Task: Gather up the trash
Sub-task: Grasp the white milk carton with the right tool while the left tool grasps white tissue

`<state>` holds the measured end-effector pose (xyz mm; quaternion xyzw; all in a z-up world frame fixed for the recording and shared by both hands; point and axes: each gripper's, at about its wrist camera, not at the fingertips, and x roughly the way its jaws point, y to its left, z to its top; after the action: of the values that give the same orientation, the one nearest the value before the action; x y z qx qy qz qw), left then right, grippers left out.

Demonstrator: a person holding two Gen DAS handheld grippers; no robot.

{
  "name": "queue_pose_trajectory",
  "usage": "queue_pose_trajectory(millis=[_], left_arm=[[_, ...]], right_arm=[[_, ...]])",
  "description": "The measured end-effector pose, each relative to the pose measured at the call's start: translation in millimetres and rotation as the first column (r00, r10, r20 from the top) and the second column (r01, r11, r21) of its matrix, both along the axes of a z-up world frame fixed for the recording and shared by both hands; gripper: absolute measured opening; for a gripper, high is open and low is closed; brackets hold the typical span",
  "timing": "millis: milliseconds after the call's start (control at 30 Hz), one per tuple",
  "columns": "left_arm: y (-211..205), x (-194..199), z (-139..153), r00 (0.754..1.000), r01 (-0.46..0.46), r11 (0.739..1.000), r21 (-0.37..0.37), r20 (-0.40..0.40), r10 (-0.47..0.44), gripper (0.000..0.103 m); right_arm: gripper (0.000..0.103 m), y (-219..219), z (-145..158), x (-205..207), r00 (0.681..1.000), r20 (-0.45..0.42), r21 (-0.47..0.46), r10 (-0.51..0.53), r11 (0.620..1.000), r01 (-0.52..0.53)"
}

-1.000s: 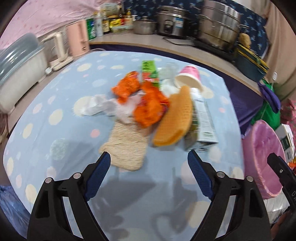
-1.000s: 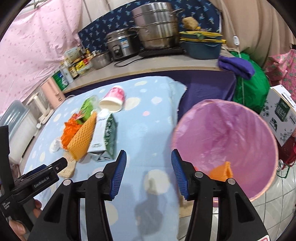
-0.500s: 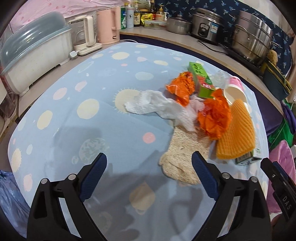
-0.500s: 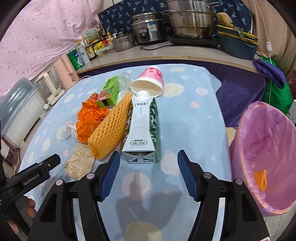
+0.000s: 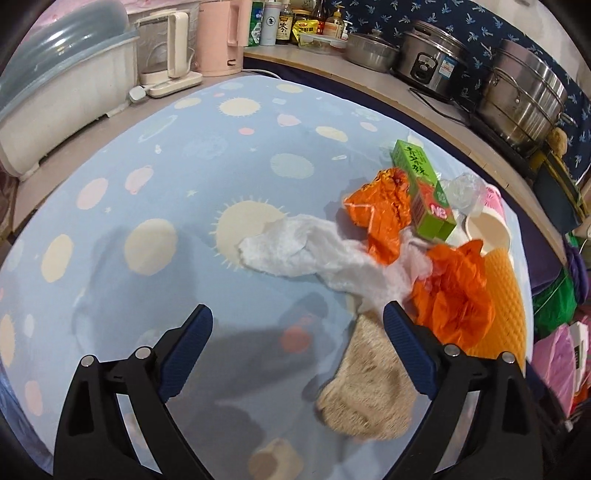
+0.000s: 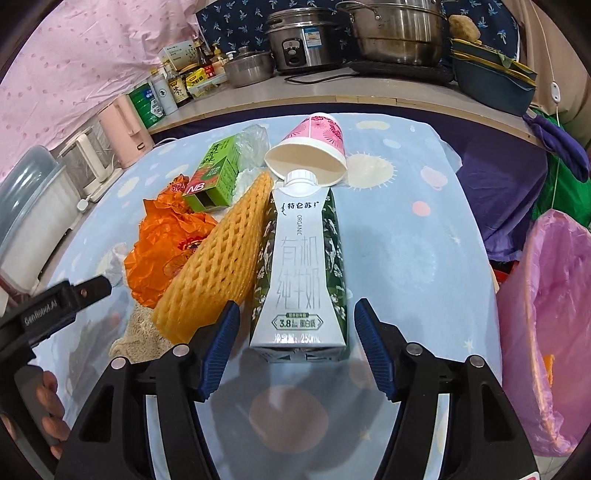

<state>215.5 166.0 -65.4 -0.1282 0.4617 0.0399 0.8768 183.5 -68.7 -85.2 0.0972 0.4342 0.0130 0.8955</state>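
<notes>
Blue pads of my right gripper (image 6: 292,334) sit either side of the milk carton's (image 6: 301,273) base end, jaws closing a little, pads not touching it, carton just reaching the gap. A second ago this gripper faced the pink-lined bin (image 6: 546,332) with bare cloth between the jaws; now the bin is off to the right edge and the carton fills the middle. My left gripper (image 5: 297,349) is spread wide, nothing between the pads, only blue dotted tablecloth (image 5: 155,192) under it. Its right pad overlaps the beige scrub pad (image 5: 369,391) in view; contact unclear. Earlier the trash pile was centred ahead of it; now the pile sits to the right, and the jaws are a bit wider.

Carton: white and dark green, lying flat on the cloth, cap end away from me, cap touching the mouth of the pink paper cup (image 6: 314,147) lying on its side. Left of the carton, leaning on it, yellow foam fruit net (image 6: 218,266). Next left, crumpled orange plastic wrappers (image 6: 166,251). White crumpled tissue (image 5: 314,254) stretches out toward the table middle. Behind the net, green box (image 6: 214,177), open end facing me, with clear crumpled plastic (image 6: 251,147) beside it. Something orange lies in the bin. Far back: counter with steel pots (image 6: 399,33), a rice cooker (image 6: 306,44), bottles, pink kettle (image 6: 125,125).
</notes>
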Motion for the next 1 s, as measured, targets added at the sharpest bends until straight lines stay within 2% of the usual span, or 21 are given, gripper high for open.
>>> queue_pose_trajectory(millis=[33, 67, 200, 233, 267, 333, 400, 533, 567, 700, 1000], left_arm=[[-1, 5, -1, 1.000, 0.001, 1.000, -0.019, -0.001, -0.001, 0.089], [-2, 10, -1, 1.000, 0.001, 0.999, -0.033, -0.003, -0.001, 0.089], [-9, 28, -8, 1.000, 0.002, 0.999, -0.039, -0.010, -0.002, 0.089], [-11, 32, -11, 1.000, 0.003, 0.999, -0.034, -0.015, -0.004, 0.085], [-12, 35, -14, 1.000, 0.010, 0.999, -0.031, -0.019, -0.010, 0.080], [-14, 38, -18, 0.999, 0.022, 1.000, -0.023, -0.034, -0.022, 0.060], [-13, 37, -19, 0.999, 0.025, 0.999, -0.034, -0.039, -0.026, 0.051], [-13, 29, -15, 0.998, 0.053, 0.997, -0.057, -0.029, -0.055, 0.014], [-13, 27, -13, 0.998, 0.056, 0.997, -0.056, -0.026, -0.058, 0.010], [-16, 12, 2, 0.998, 0.069, 0.997, -0.039, 0.010, -0.069, 0.006], [-18, -32, 52, 0.991, 0.064, 0.998, 0.008, 0.121, -0.064, 0.005]], right_arm=[[0.052, 0, -1, 1, 1.000, -0.003, 0.000, 0.000, 1.000, 0.000], [0.050, 0, -4, 3, 1.000, -0.011, 0.001, 0.001, 1.000, -0.001], [0.050, -2, -5, 3, 1.000, -0.005, 0.009, 0.000, 1.000, 0.000], [0.049, -2, -4, 3, 1.000, -0.004, 0.009, 0.000, 1.000, 0.000], [0.049, -3, -4, 3, 1.000, -0.004, 0.010, -0.001, 1.000, 0.001], [0.049, -4, -3, 1, 1.000, -0.002, 0.015, -0.001, 1.000, 0.001], [0.049, -6, 0, -2, 1.000, 0.004, 0.019, 0.000, 1.000, 0.000], [0.049, -9, 7, -10, 1.000, 0.020, 0.021, 0.000, 1.000, -0.001], [0.049, -10, 8, -11, 1.000, 0.023, 0.024, 0.000, 1.000, -0.001], [0.049, -15, 18, -22, 0.999, 0.047, 0.027, -0.006, 1.000, 0.005], [0.049, -35, 44, -50, 0.993, 0.109, 0.040, -0.038, 0.999, 0.034]])
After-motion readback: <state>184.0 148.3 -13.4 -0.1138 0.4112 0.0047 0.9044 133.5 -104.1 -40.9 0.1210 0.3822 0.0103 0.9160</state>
